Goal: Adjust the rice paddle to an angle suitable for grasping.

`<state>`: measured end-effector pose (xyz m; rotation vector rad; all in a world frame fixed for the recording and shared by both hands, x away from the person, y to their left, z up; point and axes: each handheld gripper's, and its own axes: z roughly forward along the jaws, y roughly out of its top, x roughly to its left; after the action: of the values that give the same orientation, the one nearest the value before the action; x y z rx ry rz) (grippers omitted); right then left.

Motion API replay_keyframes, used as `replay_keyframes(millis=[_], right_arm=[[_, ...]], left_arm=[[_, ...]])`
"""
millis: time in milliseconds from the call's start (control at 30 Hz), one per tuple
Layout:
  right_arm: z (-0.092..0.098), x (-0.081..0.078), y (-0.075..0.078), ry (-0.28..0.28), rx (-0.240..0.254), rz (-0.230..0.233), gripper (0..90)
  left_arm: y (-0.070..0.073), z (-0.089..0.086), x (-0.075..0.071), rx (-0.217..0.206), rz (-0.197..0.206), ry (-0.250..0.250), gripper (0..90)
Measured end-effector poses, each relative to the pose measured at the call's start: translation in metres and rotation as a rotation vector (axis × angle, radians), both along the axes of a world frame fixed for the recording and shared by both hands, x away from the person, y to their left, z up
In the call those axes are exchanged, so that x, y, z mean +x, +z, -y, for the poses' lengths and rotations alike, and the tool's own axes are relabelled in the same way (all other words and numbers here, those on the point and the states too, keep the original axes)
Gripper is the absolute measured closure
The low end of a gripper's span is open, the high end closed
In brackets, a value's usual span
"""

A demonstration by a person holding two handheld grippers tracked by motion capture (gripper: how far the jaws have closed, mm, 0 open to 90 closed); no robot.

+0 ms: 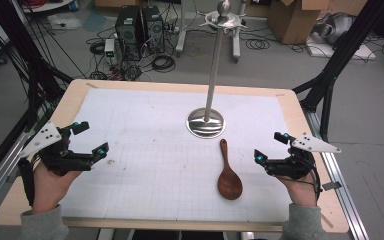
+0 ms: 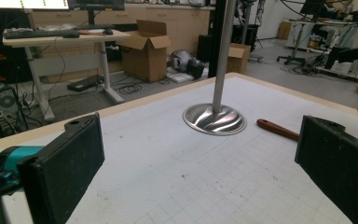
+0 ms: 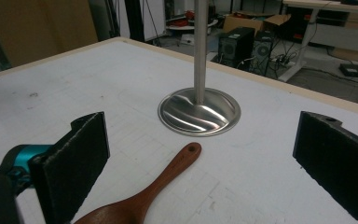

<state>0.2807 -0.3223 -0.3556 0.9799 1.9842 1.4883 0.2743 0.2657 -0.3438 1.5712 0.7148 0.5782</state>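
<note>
One table (image 1: pixel 300 125), covered by one white gridded mat (image 1: pixel 145 130). One metal stand (image 1: pixel 206 122) rises from a round polished base near the mat's centre; the high view shows its hooked crown at the top, which both gripper views cut off, giving base and lower pole only.

One wooden spoon (image 1: pixel 228 180) lies flat on the mat just in front of the stand's base, apart from it, bowl toward the person, handle toward the base. The right gripper view shows the hole in the handle end; the left gripper view catches only the handle tip (image 2: pixel 276 129) beside the base.

Two grippers, one per hand. The left gripper (image 1: pixel 93 141) is held over the mat's left edge, jaws spread wide, nothing between them, touching nothing. The right gripper (image 1: pixel 269 148) is held to the right of the spoon, near but clear of it, jaws likewise wide apart and empty; its own view looks over the spoon between the pads.
</note>
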Motion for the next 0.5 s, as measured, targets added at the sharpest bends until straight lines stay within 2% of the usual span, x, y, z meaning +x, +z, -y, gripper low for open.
replay_keyframes(millis=[67, 167, 333, 500], right_arm=[[-0.001, 0.000, 0.000, 0.001, -0.008, 0.000, 2.4], [-0.003, 0.001, -0.001, 0.005, -0.020, 0.004, 2.6], [-0.012, 0.004, -0.004, 0.033, -0.044, -0.004, 4.8], [-0.018, 0.004, -0.005, 0.042, -0.030, 0.010, 8.0]], left_arm=[[-0.004, -0.004, 0.001, -0.007, -0.005, 0.022, 1.7], [-0.004, -0.007, 0.000, -0.018, -0.006, 0.030, 1.7], [-0.003, -0.005, -0.002, -0.014, -0.005, 0.020, 1.7], [-0.005, -0.001, -0.002, -0.001, -0.010, 0.017, 1.7]])
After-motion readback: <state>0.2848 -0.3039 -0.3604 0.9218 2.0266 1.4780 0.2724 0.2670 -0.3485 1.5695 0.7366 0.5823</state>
